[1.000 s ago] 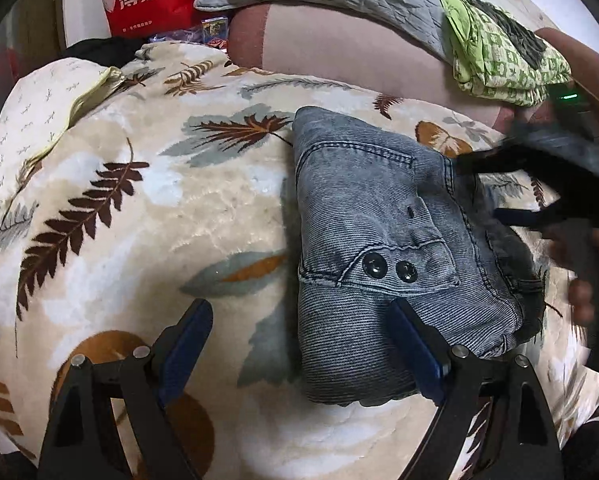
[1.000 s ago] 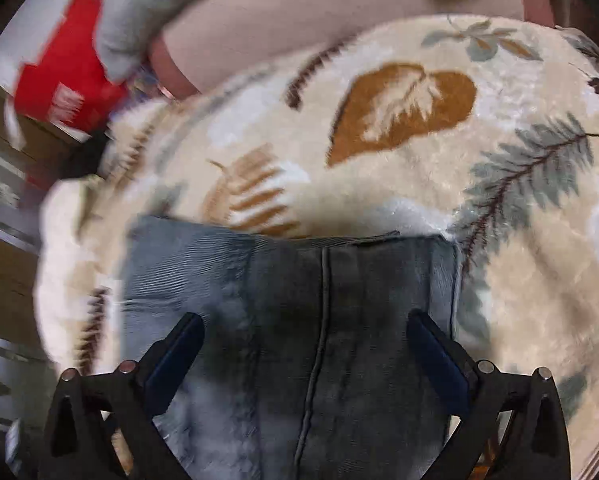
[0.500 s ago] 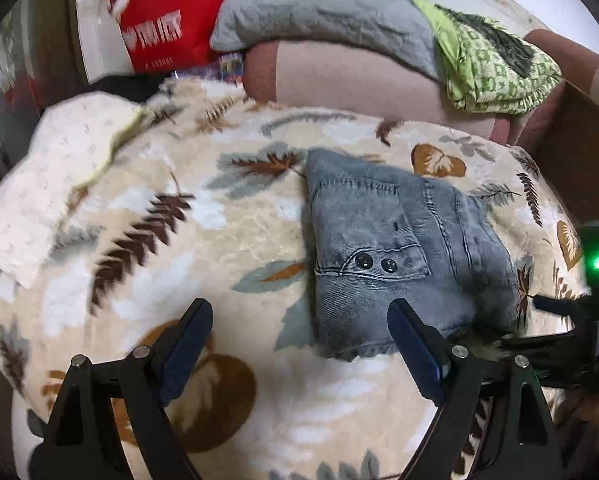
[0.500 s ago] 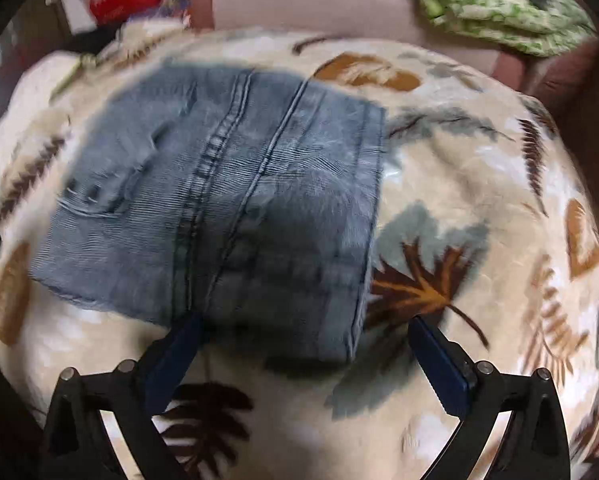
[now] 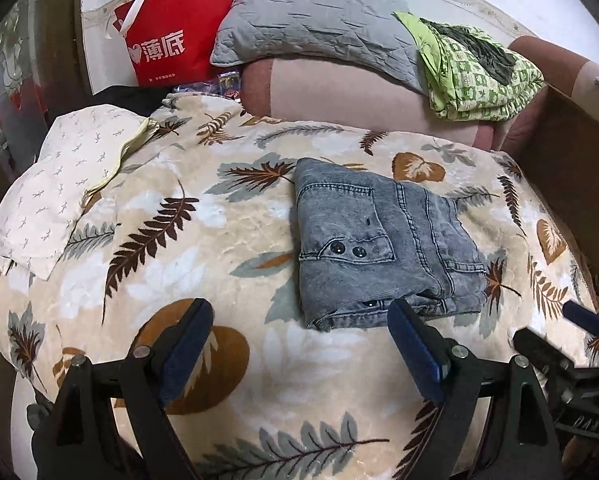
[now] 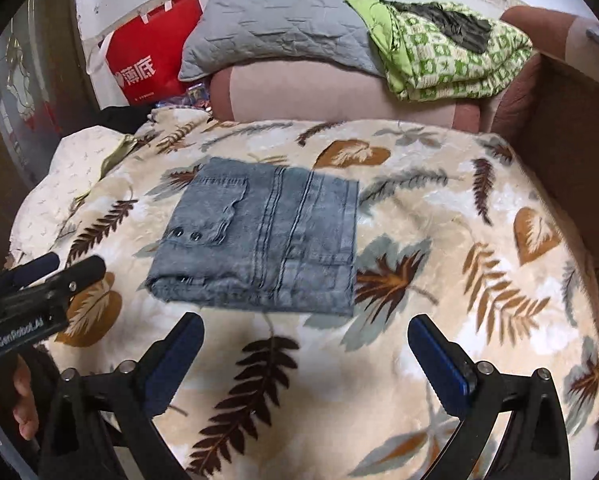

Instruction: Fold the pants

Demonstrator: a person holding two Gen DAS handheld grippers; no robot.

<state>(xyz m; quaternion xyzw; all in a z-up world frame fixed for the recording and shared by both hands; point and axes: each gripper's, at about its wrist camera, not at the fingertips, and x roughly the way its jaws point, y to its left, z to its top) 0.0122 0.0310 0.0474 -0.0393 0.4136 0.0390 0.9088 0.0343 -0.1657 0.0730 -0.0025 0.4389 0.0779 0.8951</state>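
The grey denim pants lie folded into a compact rectangle on the leaf-patterned blanket, two dark buttons facing up; in the right wrist view the same pants sit left of centre. My left gripper hovers open in front of the pants' near edge, touching nothing. Nothing sits between the blue pads of my right gripper, which is open above bare blanket on the near side of the pants. Each gripper shows at the edge of the other's view: the right gripper and the left gripper, held by a hand.
At the back lie a grey quilted pillow, a green patterned folded cloth and a red bag. A white cloth drapes the blanket's left corner. A brown board borders the right side.
Both grippers have pulled back and up from the pants, which now lie free on the blanket. The right gripper swung round from over the denim to its near side.
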